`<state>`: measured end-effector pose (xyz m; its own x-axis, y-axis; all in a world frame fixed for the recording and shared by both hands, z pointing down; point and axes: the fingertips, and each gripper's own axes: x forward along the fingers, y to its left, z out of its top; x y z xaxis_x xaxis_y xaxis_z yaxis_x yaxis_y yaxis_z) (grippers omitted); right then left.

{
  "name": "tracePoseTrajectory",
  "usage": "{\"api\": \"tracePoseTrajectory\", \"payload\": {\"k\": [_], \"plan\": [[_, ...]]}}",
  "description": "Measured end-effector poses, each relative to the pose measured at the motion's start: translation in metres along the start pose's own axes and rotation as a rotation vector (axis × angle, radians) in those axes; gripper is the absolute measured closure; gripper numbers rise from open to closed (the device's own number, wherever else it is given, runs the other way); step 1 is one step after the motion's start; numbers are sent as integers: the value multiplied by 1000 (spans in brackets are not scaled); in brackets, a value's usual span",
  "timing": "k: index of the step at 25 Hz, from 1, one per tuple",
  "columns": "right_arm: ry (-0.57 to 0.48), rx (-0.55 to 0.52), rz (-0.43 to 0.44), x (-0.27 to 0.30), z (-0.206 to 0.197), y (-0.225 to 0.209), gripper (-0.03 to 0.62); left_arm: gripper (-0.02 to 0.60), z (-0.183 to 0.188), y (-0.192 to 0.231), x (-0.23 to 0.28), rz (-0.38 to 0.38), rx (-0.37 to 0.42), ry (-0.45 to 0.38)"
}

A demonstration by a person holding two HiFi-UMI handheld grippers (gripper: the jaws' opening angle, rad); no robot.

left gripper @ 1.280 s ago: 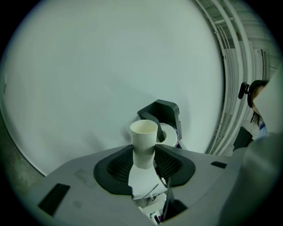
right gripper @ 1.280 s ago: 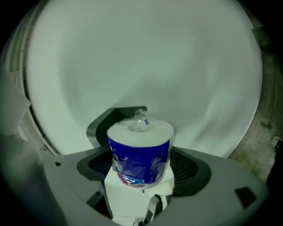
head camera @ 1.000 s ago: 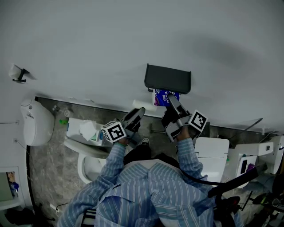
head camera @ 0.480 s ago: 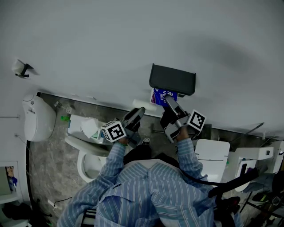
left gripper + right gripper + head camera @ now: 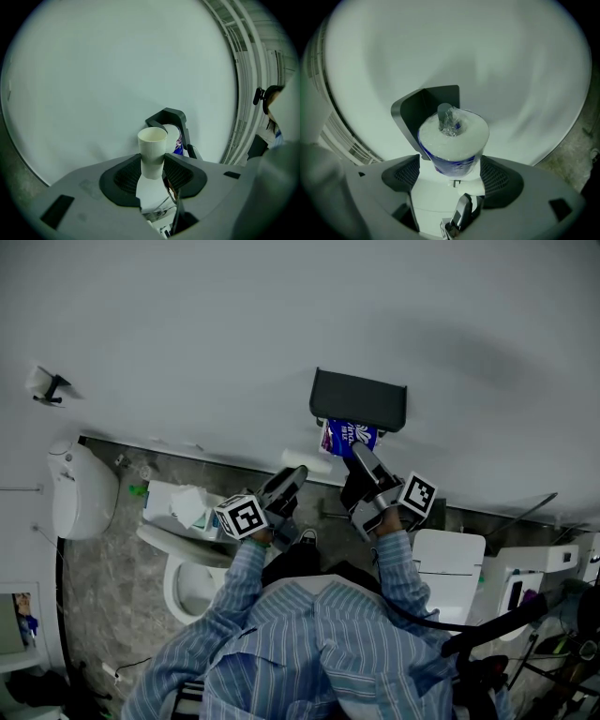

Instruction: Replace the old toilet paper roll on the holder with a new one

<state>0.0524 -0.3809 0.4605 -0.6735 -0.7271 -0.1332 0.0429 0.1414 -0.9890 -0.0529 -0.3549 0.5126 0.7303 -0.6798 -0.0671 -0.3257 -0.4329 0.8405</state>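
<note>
Barely moved since before: wrapped roll (image 5: 452, 140) sits under the holder (image 5: 417, 112)
Right gripper (image 5: 451, 164) clamps it, axis sideways along the wall (image 5: 187, 334); left gripper (image 5: 152, 166) pinches the old core (image 5: 152, 140), toilet (image 5: 178, 559) below.

Holder (image 5: 358, 401) dark grey. New roll (image 5: 453, 140) white in a blue printed wrap. Empty tube (image 5: 152, 152) off-white. Shirt (image 5: 319, 643) blue-white stripes. Floor (image 5: 103, 587) grey marbled. Wall (image 5: 234, 324) pale grey.

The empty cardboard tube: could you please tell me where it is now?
The empty cardboard tube sits clamped in the left hand-held gripper, just left of the black wall-mounted holder in the head view.
</note>
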Motion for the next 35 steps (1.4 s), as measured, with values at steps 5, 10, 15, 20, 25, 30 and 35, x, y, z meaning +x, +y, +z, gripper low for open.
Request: {"api": "tracePoseTrajectory", "payload": {"k": [5, 10, 15, 20, 25, 30, 35], "plan": [[24, -15, -7, -6, -6, 4, 187, 425, -4, -6, -2, 7, 1, 2], [44, -36, -38, -25, -15, 2, 187, 425, -15, -18, -9, -1, 1, -1], [77, -99, -74, -57, -30, 1, 189, 425, -41, -35, -23, -1, 9, -3], [125, -206, -115, -86, -46, 3, 200, 425, -66, -52, -36, 12, 10, -17], [148, -300, -168, -122, -60, 0, 388, 425, -94, -66, -52, 40, 13, -35], [188, -369, -290, -161, -75, -21, 560, 425, -127, -78, -71, 82, 12, -39], [242, -478, -392, -182, -92, -35, 588, 425, -145, -85, -89, 130, 18, -19]]}}
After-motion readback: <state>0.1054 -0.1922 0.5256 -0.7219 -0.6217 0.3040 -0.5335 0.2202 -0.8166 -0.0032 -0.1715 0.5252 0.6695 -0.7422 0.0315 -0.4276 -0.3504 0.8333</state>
